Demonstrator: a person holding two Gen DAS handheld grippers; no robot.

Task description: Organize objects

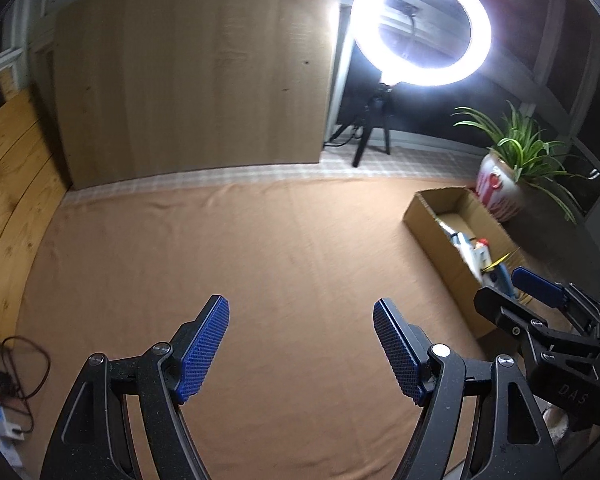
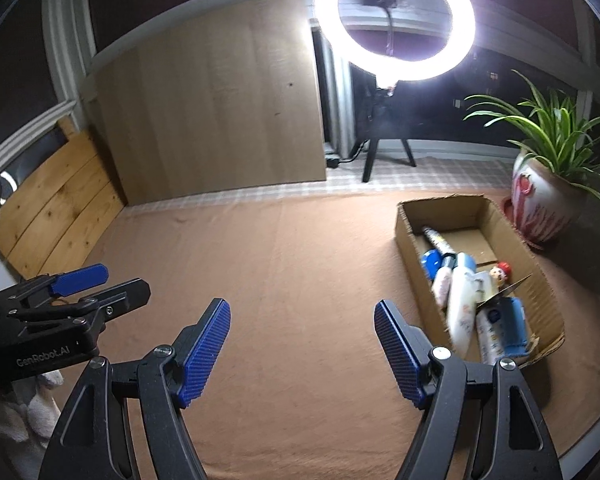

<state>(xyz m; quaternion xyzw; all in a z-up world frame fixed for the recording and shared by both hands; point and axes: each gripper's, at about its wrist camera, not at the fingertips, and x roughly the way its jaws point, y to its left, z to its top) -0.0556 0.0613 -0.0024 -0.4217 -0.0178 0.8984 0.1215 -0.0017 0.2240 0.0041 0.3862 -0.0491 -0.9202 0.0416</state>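
An open cardboard box (image 2: pixel 410 236) sits on the orange cloth at the right; it holds several bottles and tubes (image 2: pixel 462 304) and a small clown figure (image 2: pixel 500 272). The same box (image 1: pixel 432 220) shows at the right of the left wrist view. My left gripper (image 1: pixel 300 344) hangs open over bare cloth, nothing between its blue pads. My right gripper (image 2: pixel 302 346) is open too, just left of the box, with nothing in it. Each gripper appears in the other's view: the right gripper (image 1: pixel 512 292) by the box, the left gripper (image 2: pixel 104 280) at the far left.
A lit ring light (image 2: pixel 394 20) on a tripod stands behind the cloth (image 2: pixel 280 272). A potted plant (image 2: pixel 540 204) sits right of the box. A wooden board (image 1: pixel 188 76) leans at the back, wood planks (image 1: pixel 8 184) at the left. A small device with cables (image 1: pixel 4 392) lies at the left edge.
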